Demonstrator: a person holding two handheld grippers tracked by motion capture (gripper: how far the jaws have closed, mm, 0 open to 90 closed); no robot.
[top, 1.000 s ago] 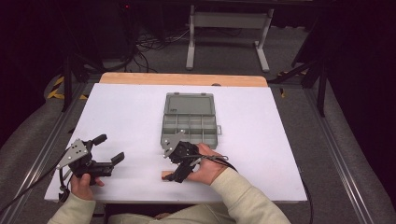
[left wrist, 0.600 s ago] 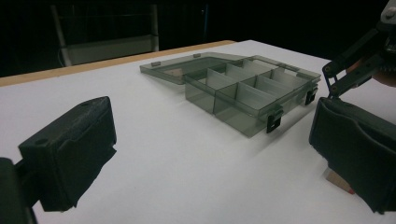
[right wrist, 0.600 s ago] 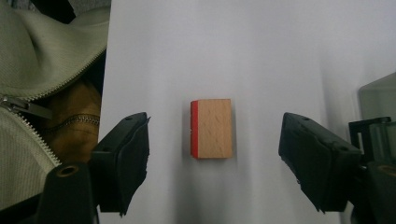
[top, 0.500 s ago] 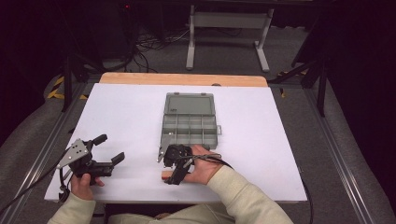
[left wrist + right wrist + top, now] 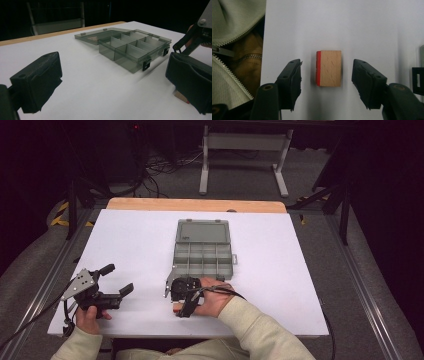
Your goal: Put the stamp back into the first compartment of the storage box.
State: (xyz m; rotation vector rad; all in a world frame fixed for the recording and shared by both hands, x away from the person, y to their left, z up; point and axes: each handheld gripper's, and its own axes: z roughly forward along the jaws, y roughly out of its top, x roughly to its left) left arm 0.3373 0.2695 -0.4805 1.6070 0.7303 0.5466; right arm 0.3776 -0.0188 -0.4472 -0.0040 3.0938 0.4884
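A small wooden block [image 5: 328, 68] with one red side lies flat on the white table [image 5: 362, 25]. My right gripper [image 5: 327, 75] points straight down over it and is open, one jaw on each side of the block and apart from it. In the high view the right gripper [image 5: 181, 295] sits near the front of the table, just in front of a grey compartment box [image 5: 204, 250]. My left gripper [image 5: 116, 279] rests low at the front left, open and holding nothing. The left gripper [image 5: 112, 85] faces the box [image 5: 130, 47], which is open with its lid flat behind it.
The box's latches [image 5: 146, 65] face the front edge. A wooden strip [image 5: 195, 205] runs along the table's far edge. A person's jacket zipper [image 5: 234, 32] shows beyond the table's near edge. A metal stand [image 5: 245, 150] and cables lie on the floor behind.
My right gripper has shifted a little left and toward the front edge, turning down over the block. The left gripper has stayed where it was.
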